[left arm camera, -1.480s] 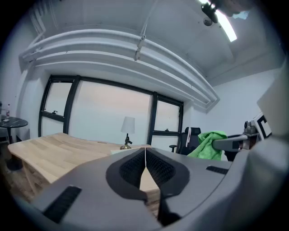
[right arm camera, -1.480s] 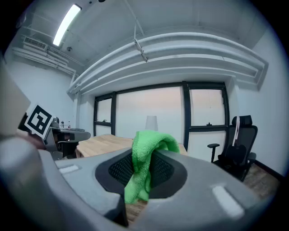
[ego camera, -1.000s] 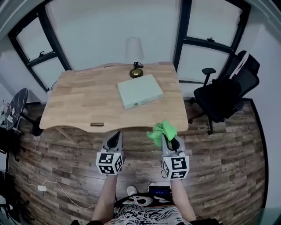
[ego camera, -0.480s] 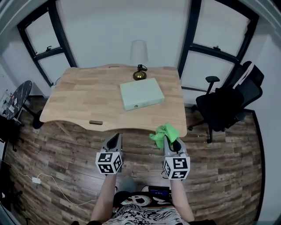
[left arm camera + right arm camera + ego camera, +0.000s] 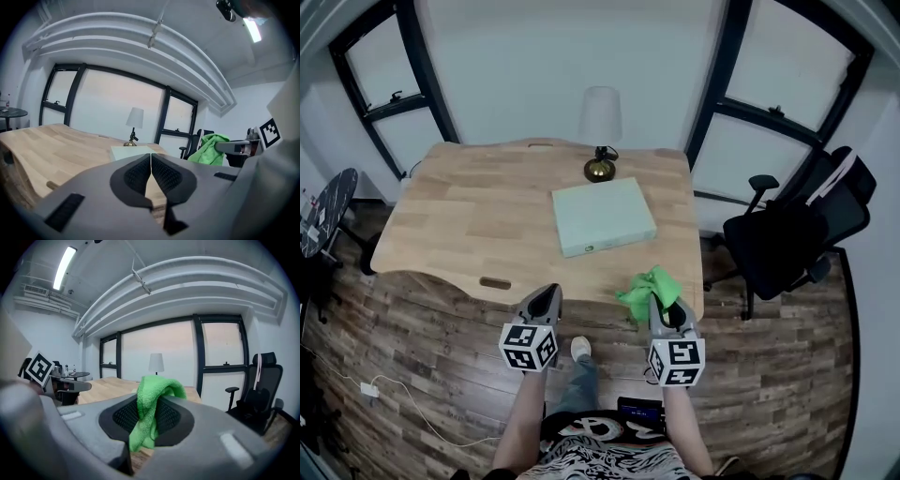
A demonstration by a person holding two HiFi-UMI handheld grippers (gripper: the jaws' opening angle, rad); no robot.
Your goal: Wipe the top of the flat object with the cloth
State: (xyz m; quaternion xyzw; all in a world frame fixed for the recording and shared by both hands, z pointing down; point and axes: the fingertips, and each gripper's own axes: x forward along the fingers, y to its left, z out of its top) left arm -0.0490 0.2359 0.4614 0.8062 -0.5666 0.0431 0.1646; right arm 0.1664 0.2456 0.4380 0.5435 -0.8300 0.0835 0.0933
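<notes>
Wooden desk [image 5: 469, 216] now sits closer as I approach, right gripper [image 5: 666, 314] clamping the cloth [image 5: 649, 286], left gripper [image 5: 546, 300] closed empty, flat object [image 5: 602, 216] unwiped

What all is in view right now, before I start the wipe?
desk: one, light wood, centre of the room
flat box: one, pale green, on the desk's right half
lamp: one, white shade with brass base, at the desk's far edge behind the box
office chair: one, black, right of the desk
round table: one, dark, far left
adapter with cable: one, white, on the floor at lower left
cloth: one, bright green, pinched in the right gripper
shoe: one, white, on the floor between the grippers
left gripper: grey, jaws together, empty, near the desk's front edge
right gripper: grey, shut on the cloth
</notes>
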